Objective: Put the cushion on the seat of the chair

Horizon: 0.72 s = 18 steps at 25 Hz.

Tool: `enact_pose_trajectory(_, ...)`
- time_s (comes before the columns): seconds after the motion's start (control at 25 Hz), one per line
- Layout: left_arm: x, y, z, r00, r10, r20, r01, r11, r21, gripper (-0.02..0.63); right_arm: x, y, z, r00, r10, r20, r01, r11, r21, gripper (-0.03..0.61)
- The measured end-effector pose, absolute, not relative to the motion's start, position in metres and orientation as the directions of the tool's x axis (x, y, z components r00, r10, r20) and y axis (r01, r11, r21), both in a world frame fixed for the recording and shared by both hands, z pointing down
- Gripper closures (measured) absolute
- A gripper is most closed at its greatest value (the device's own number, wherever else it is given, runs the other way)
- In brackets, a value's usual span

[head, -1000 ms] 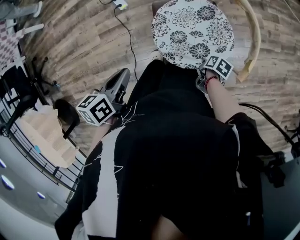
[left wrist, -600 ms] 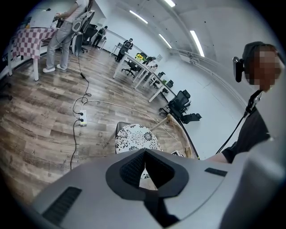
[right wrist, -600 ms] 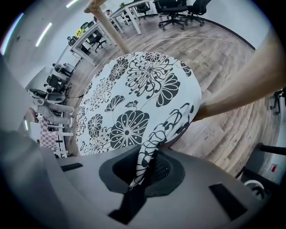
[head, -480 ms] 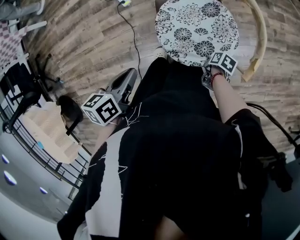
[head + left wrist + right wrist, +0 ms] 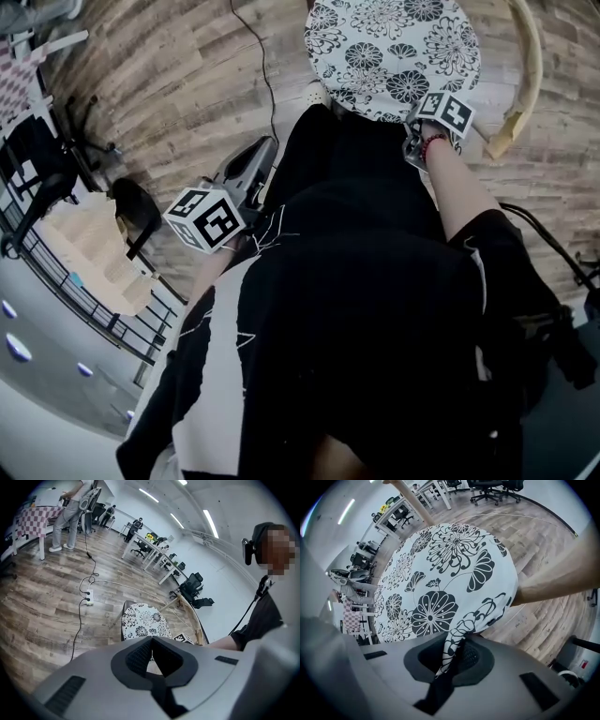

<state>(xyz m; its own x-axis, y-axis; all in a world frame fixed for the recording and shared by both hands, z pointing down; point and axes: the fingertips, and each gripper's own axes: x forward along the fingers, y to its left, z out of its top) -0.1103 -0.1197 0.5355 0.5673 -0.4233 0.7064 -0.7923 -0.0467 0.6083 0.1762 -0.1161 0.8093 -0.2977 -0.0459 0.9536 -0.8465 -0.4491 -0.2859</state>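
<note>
2 tools | right tool [image 5: 457,645] clamped on cushion [image 5: 440,573] edge | left tool [image 5: 151,642] jaws together

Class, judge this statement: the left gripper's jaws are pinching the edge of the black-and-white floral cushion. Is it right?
Not right: the wrong gripper is named. It is the right gripper whose jaws are pinching the edge of the black-and-white floral cushion, as the right gripper view shows. In the left gripper view, the left gripper has nothing between its jaws.
</note>
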Motion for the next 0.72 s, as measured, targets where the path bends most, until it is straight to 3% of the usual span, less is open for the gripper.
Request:
enact_pose_trajectory(0.24, -0.097, -0.114, 0.539, 0.567, -0.435, 0.699, -0.785, -0.029, 0.619, 0.6, 0.178, -0.116, 0.813, -0.322, -0.031, 0.946, -0.875, -0.372, -0.31, 0.551)
enact_pose_trajectory(0.72, -0.1, -0.102, 0.549, 0.583, -0.425, 0.693, -0.772, -0.022, 0.636, 0.6, 0.179, -0.115, 0.819, -0.33, -0.045, 0.943, -0.857, -0.404, -0.319, 0.551)
